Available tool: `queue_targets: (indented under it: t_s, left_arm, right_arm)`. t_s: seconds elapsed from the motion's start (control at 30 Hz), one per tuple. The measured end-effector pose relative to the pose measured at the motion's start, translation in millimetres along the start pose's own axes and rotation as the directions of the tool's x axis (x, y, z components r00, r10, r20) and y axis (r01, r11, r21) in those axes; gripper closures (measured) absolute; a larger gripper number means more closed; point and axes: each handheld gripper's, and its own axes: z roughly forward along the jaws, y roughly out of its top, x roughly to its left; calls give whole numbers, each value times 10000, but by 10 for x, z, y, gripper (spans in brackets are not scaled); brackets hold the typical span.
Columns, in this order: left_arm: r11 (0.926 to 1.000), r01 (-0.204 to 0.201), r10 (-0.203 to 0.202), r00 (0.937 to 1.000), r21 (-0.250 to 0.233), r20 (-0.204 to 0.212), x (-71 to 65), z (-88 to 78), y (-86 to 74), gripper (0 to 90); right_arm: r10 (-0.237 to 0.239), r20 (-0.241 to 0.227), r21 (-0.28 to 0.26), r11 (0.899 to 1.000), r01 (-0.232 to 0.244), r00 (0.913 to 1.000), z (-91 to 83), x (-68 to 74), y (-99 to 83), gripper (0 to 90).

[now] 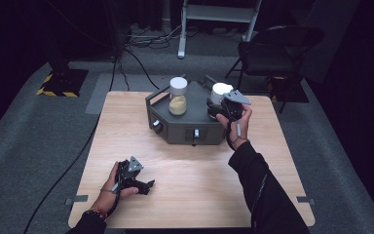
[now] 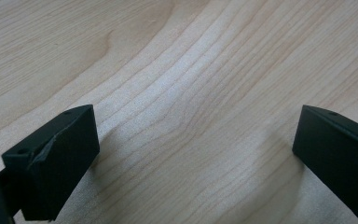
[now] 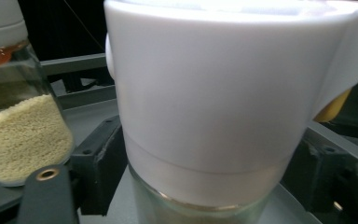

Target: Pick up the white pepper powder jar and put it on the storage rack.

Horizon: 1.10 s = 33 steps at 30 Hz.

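Standing on the dark grey angular metal stand with knobs, the white-lidded glass jar at the right is the thing being worked on, and the right hand-held gripper is brought up level against it from the person's side. In the right gripper view that jar's white plastic flip-top lid sits right in front of the camera with the glass neck below it, and the black jaws stand partly apart on either side of the glass; whether the pads press on it I cannot tell, so the grip may be loose. Its low, sideways approach suits a jar seated in a holder: the body is reachable, while the lid stays free. Close beside it on the same stand is a second glass jar with a white cap, half full of pale yellow grains, which leaves little room to swing leftward, and the stand's black brackets crowd the jar's base. Near the front edge of the light wooden table, the left hand-held gripper rests well apart from the stand, jaws wide over bare wood and holding nothing, probably parked until needed.
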Motion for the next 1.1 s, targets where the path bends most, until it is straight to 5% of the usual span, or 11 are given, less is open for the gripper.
queue_targets:
  t_s: [0.23,1.0,1.1]
  left_arm:
    - [10000,-1,1,10000,0,0,0,0,0,0]
    - [10000,-2,2,10000,0,-1,0,0,0,0]
    - [10000,0,0,10000,-1,1,0,0,0,0]
  right_arm:
    - [-128,315,-104,9999,131,9994,-17,71,-24,34]
    - [-978,361,-437,9941,993,9946,-249,50,-101,30]
    - [-1385,350,-554,9886,1403,9897,-326,44,-109,26]
